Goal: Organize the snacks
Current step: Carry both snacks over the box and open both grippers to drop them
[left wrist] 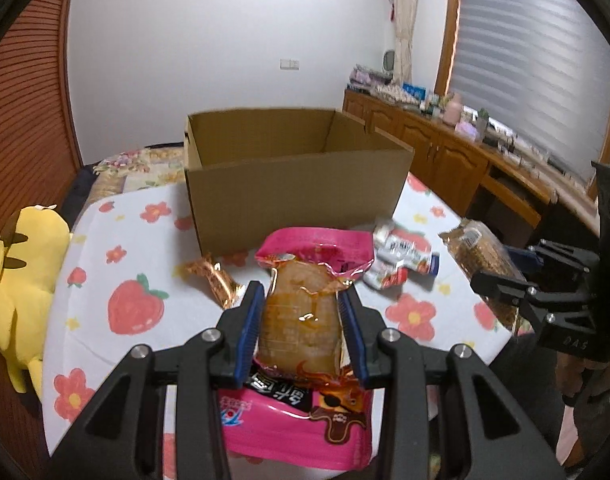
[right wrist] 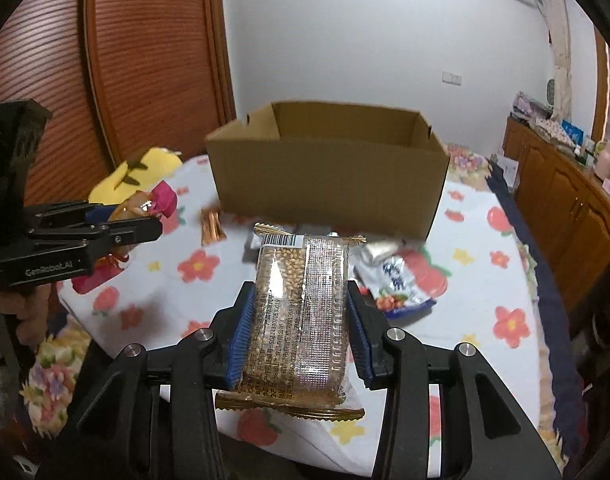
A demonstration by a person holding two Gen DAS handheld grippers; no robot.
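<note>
yellow plush toy | floral tablecloth | wooden cabinets | window blinds

A home bedroom: floral quilt, plush toy, wooden cabinets, curtain, window blind.

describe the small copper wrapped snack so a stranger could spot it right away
Start at the open cardboard box on the strawberry-print tablecloth. Just in front of its left corner lies the small copper-foil snack, loose on the cloth. It alone is shiny orange-copper, narrow and held by no gripper.
</note>
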